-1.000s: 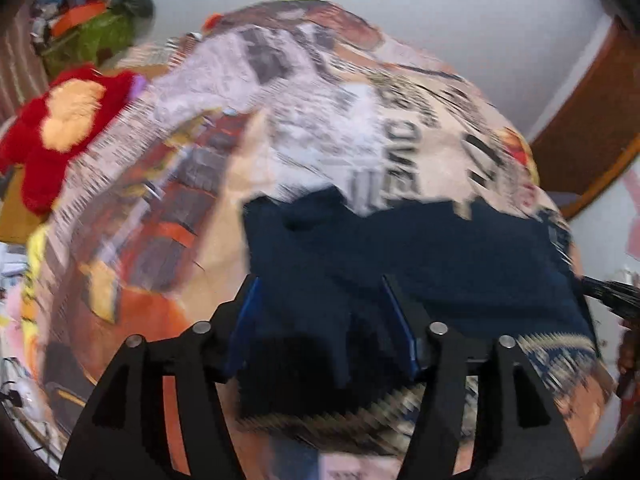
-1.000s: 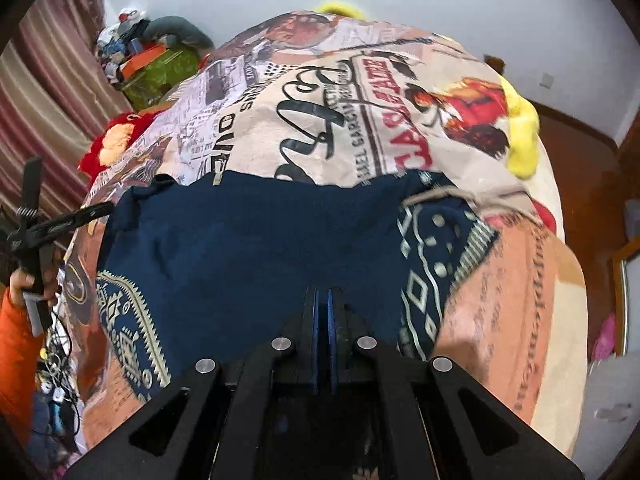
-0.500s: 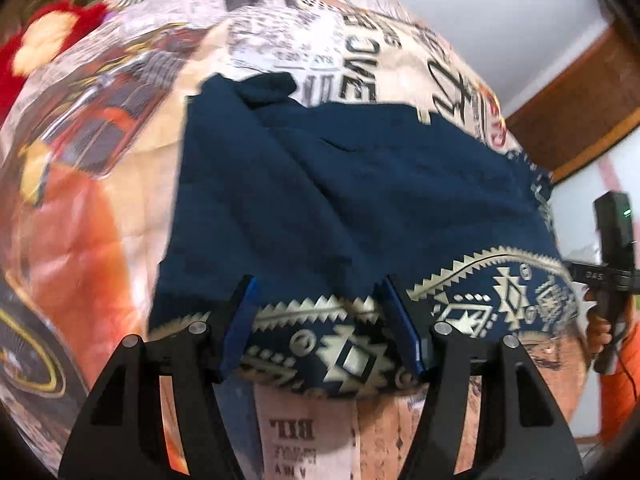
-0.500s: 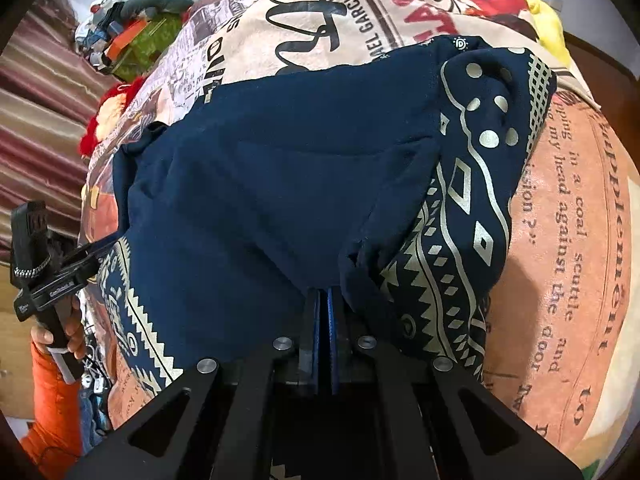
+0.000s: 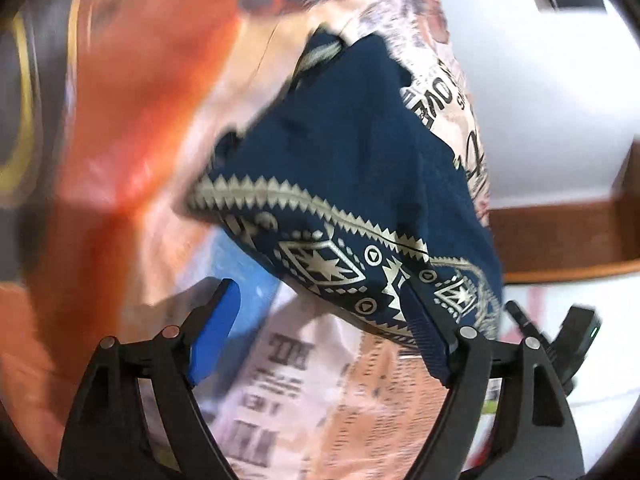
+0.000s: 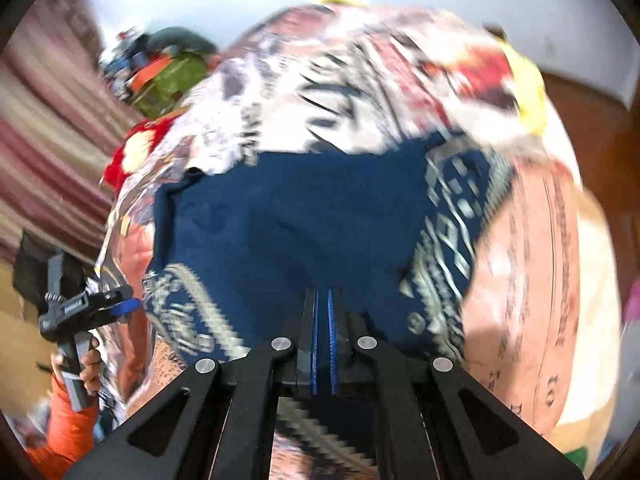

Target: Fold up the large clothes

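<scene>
spotted the navy garment (image 5: pixel 360 152) lying on the bed, on top of the printed bedspread (image 5: pixel 132 92) with newspaper-style lettering and orange patches. mostly plain dark blue in the middle, with a cream zigzag and diamond border (image 5: pixel 320 256) along the near edge in the left wrist view and another patterned band on the right side in the right wrist view.

left tongs (image 5: pixel 320 332) gaped wide open, blue pads well apart, holding nothing. patterned hem sat just past the tips, its corner right at the right-hand finger (image 5: pixel 424 336); couldn't tell if actually touching, quite blurry.

right tongs (image 6: pixel 321 320) pinched nearly together, only a thin slit between the blue pads, pushed in at the near edge of the garment (image 6: pixel 300 232). fabric all around the tips and a zigzag strip under the frame, but couldn't tell for sure whether cloth was caught between the pads.

also caught from the right wrist view: left hand (image 6: pixel 86 364) in an orange sleeve gripping the other handle off the bed's left side, a red plush (image 6: pixel 128 156), striped curtain (image 6: pixel 44 136), and a pile of clutter (image 6: pixel 164 68) at the far corner.
</scene>
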A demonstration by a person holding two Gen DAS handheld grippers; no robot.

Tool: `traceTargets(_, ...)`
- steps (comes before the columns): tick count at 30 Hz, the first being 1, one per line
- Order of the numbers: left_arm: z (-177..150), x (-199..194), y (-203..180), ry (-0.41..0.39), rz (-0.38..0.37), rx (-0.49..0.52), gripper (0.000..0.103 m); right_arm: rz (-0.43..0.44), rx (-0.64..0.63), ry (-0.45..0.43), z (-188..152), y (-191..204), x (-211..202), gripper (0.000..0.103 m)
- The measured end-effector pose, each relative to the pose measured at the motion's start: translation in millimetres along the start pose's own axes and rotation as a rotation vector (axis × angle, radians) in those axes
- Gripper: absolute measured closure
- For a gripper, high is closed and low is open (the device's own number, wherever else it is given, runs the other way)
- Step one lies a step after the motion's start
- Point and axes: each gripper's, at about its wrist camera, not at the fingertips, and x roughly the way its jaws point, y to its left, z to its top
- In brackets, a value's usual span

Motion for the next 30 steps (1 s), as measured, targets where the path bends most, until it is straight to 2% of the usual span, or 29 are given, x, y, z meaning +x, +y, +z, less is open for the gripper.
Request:
traceTargets(3, 6.9, 8.1, 3.2, -0.038, -0.06, -0.051, 0.013, 0.001, -0.115, -0.018, 10.4, 37.8, 0.3, 0.102)
traceTargets(6, 20.2, 15.3, 1.0, -0.077, -0.093, -0.058, 0.011, 0.03, -0.187, -0.011, 19.6, 71.6, 9.4, 0.102)
traceTargets(10, 37.1, 33.0, -2.1, -0.118, -0.08, -0.078, 0.011, 0.076, -0.248, 0.011, 28.4, 105.5, 37.9, 0.102)
traceTargets(12, 43.7, 37.5, -7.3, -0.145, -0.046, -0.054, 0.012, 0.047, -0.275, 0.068, 30.1, 117.4, 61.9, 0.102)
traceTargets(13, 47.5, 40.2, -13.8, -0.17, 0.0, -0.022, 0.017, 0.033, -0.274, 0.13, 29.1, 120.2, 82.1, 0.102)
traceTargets(14, 49.9, 41.4, -17.5, -0.185, 0.043, 0.002, 0.031, 0.034, -0.262, 0.186, 27.2, 119.3, 98.4, 0.102)
traceTargets(15, 55.1, 41.7, -18.3, -0.196, 0.094, 0.031, 0.037, 0.031, -0.244, 0.255, 23.2, 116.8, 117.7, 0.102)
traceTargets(16, 59.8, 42.9, -21.3, -0.205, 0.119, 0.056, 0.051, 0.035, -0.234, 0.282, 20.8, 112.6, 128.9, 0.103)
traceTargets(17, 61.9, 43.4, -22.6, -0.213, 0.113, 0.061, 0.061, 0.053, -0.227, 0.274, 18.8, 109.6, 132.9, 0.103)
traceTargets(18, 62.1, 40.1, -18.2, -0.223, 0.112, 0.063, 0.066, 0.067, -0.226, 0.263, 17.9, 107.9, 134.0, 0.103)
traceTargets(19, 62.1, 34.1, -24.2, -0.251, 0.115, 0.079, 0.076, 0.069, -0.237, 0.271, 18.7, 108.4, 133.3, 0.103)
traceTargets(22, 58.7, 19.0, -42.0, -0.309, 0.124, 0.145, 0.082, 0.074, -0.214, 0.306, 26.4, 109.3, 128.1, 0.102)
traceTargets(24, 52.3, 5.5, -60.5, -0.351, 0.149, 0.228, 0.084, 0.088, -0.171, 0.317, 32.6, 106.4, 122.3, 0.102)
traceTargets(26, 42.2, -6.5, -82.2, -0.383, 0.172, 0.313, 0.085, 0.109, -0.154, 0.281, 37.0, 107.9, 108.3, 0.102)
traceTargets(28, 37.1, -12.2, -106.0, -0.414, 0.18, 0.383, 0.085, 0.118, -0.191, 0.224, 36.1, 117.1, 91.4, 0.102)
traceTargets(30, 26.1, -19.5, -131.6, -0.441, 0.17, 0.452, 0.086, 0.133, -0.217, 0.208, 31.6, 122.1, 85.3, 0.102)
